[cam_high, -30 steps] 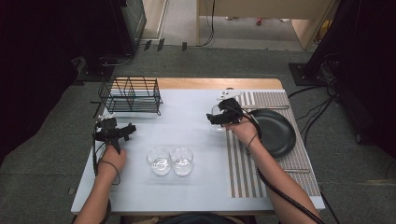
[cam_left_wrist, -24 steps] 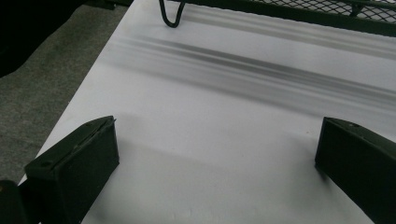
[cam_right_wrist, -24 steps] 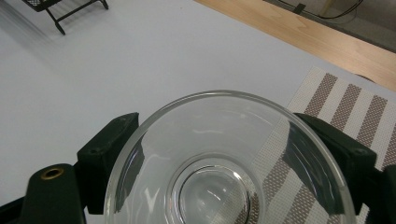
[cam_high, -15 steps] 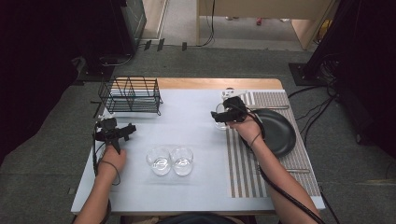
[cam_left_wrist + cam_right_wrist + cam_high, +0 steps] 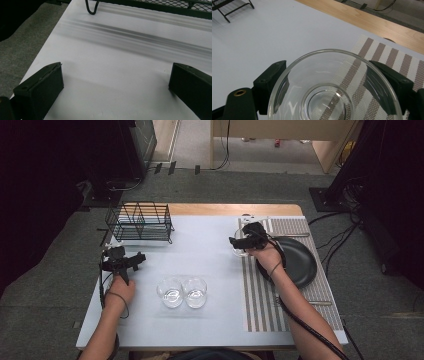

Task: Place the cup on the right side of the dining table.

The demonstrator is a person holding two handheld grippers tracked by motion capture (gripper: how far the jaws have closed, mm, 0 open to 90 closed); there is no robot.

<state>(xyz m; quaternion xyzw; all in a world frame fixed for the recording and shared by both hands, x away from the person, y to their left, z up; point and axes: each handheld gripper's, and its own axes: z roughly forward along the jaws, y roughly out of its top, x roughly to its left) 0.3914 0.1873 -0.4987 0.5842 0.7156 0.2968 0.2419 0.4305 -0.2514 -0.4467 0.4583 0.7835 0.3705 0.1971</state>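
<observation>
Right tongs [image 5: 332, 87]: jaws clasping 1 glass bowl [image 5: 334, 85] over striped mat [image 5: 384, 60]. Left tongs [image 5: 115, 87]: wide open, empty, above bench [image 5: 112, 57].

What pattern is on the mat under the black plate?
The rectangular placemat has brown and white stripes, seen best in the right gripper view.

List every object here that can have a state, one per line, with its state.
left gripper: open, nothing between its jaws, over bare table
right gripper: jaws on either side of the glass bowl
glass bowl: upright, empty
two glasses: upright, empty, side by side, touching
wire rack: upright, empty
black plate: empty, on the striped placemat
</observation>
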